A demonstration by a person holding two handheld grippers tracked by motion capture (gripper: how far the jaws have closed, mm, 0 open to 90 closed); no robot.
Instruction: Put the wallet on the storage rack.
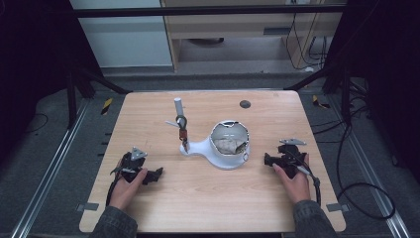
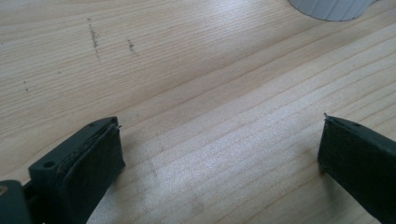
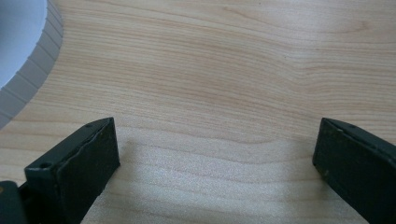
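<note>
A white round machine (image 1: 229, 145) with an open top stands mid-table; crumpled pale material lies inside it. Its ribbed white base shows in the left gripper view (image 2: 332, 8) and the right gripper view (image 3: 23, 60). A white upright post (image 1: 178, 106) carries a dark hook and a brown hanging piece (image 1: 183, 131) beside the machine. My left gripper (image 1: 156, 174) rests on the table at the left, open, nothing between its pads (image 2: 100, 163). To the machine's right lies my right gripper (image 1: 268, 159), open too, with bare wood between its pads (image 3: 86, 161).
The wooden table (image 1: 208, 198) has a small dark round disc (image 1: 244, 104) near its far edge. Black frame struts and cables surround the table. A cable (image 1: 364, 198) trails from the right gripper over the floor.
</note>
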